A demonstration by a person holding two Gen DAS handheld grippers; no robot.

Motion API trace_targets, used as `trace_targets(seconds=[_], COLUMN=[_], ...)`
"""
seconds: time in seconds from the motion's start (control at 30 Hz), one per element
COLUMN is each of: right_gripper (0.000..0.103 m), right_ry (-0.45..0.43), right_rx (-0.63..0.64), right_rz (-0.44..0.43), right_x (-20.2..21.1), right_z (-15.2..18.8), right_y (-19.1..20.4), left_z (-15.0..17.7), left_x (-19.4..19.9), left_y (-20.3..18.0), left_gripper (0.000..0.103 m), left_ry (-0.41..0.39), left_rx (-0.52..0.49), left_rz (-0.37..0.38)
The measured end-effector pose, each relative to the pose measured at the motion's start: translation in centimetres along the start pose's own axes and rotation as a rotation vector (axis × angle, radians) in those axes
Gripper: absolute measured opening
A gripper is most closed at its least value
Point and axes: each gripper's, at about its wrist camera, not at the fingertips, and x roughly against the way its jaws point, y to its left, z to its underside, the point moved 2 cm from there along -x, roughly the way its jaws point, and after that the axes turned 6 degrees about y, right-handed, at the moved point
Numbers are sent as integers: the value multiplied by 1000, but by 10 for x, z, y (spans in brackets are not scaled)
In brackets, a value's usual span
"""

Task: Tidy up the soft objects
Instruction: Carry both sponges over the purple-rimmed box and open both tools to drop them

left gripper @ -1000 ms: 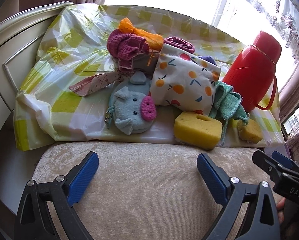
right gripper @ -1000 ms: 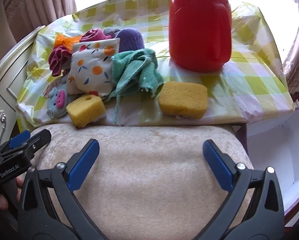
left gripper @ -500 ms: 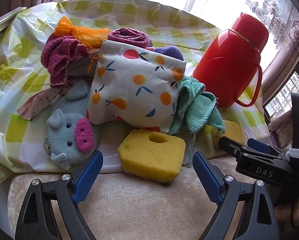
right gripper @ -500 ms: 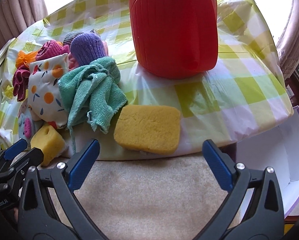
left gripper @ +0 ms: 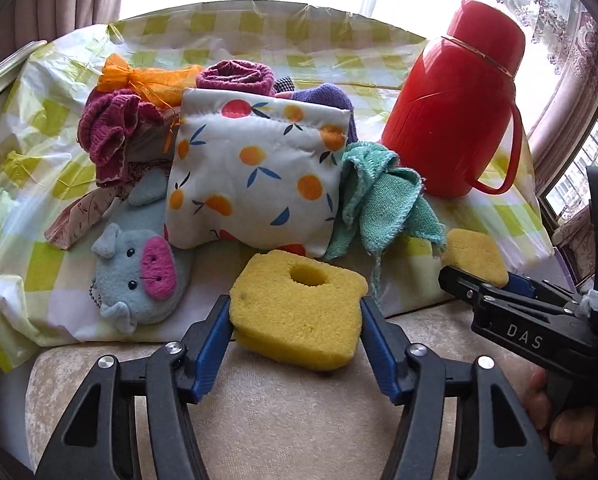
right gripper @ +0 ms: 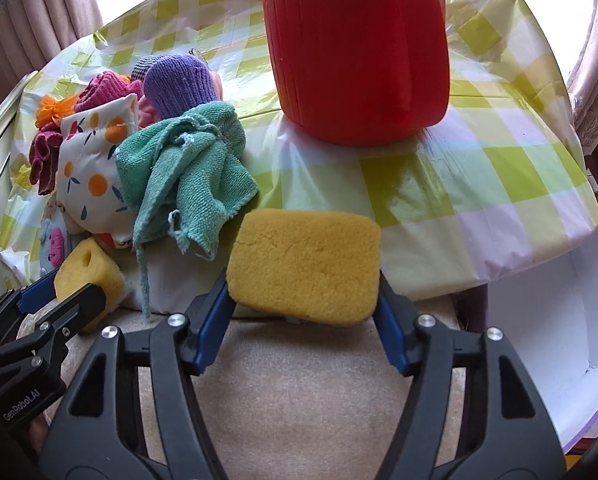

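In the left wrist view my left gripper has its blue pads against both sides of a yellow sponge with a round hole, and its jaws are closing. The sponge lies at the front edge of the checked cloth. In the right wrist view my right gripper is closing on a plain rectangular yellow sponge, with a pad touching each short side. Behind the sponges lie a crumpled teal cloth, a fruit-print pouch and a grey pig plush.
A tall red thermos stands at the back right of the cloth. Maroon knitwear, an orange mesh bag and a purple knit piece are heaped at the back. A beige cushion lies under both grippers. A white box sits at the right.
Both grippers moved forward to the cloth's front edge. Their wide jaws narrowed, the left around the holed sponge and the right around the plain sponge.
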Motion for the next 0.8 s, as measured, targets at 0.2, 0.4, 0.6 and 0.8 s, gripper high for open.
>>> trace_targets(seconds=[0.2, 0.4, 0.6, 0.8], right_gripper=[68, 68, 68, 68], right_ry=[-47, -74, -95, -109], right_rx=[-15, -96, -189, -279], right_rz=[-17, -7, 65, 182], right_x=[25, 48, 67, 82], right_z=[14, 26, 42, 58], right_y=[-16, -55, -111, -168], left_z=[13, 12, 7, 11], left_x=[22, 22, 12, 1], left_y=[-32, -85, -149, -206], left_gripper=[63, 63, 63, 67], left_ry=[-81, -93, -62, -13], left_rx=[11, -36, -137, -218], left_rz=[97, 228, 328, 427])
